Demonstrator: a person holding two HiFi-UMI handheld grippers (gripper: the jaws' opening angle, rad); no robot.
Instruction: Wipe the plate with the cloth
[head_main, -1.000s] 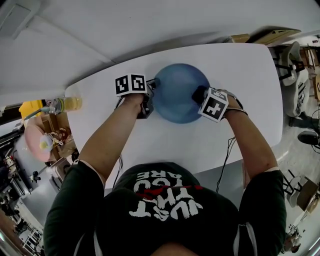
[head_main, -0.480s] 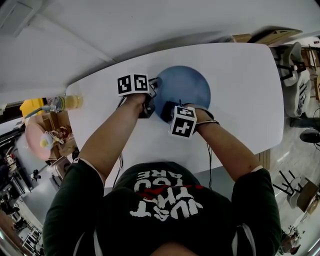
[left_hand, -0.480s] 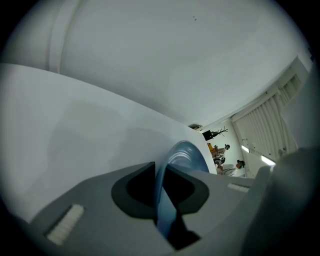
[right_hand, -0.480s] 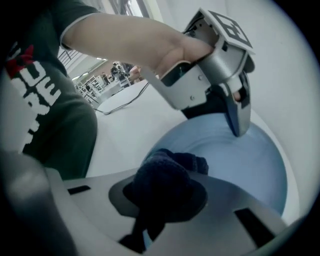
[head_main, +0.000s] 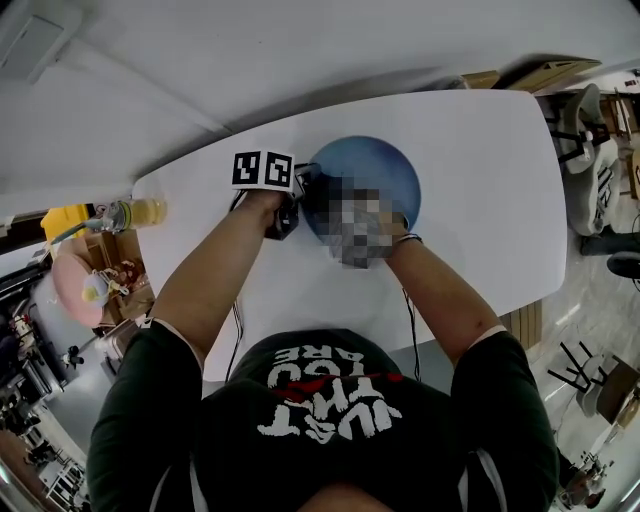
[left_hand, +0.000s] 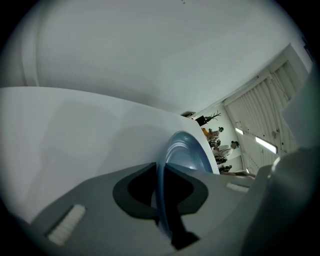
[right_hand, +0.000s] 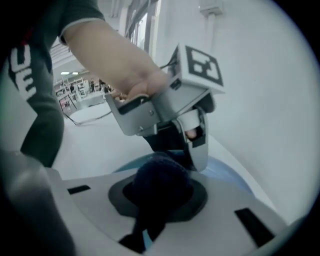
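On the white table (head_main: 480, 180), my left gripper (left_hand: 161, 197) is closing its narrow fingers on the rim of the blue plate (head_main: 385, 165), pinching it. My right gripper (right_hand: 157, 202) clamps the dark bunched cloth (right_hand: 160, 180) over the plate.

Head view overhead, gripper views close, all sharing plate (head_main: 380, 165)

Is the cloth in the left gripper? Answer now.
No, the left gripper is closing its jaws on the rim of the blue plate; the cloth sits in the right gripper.
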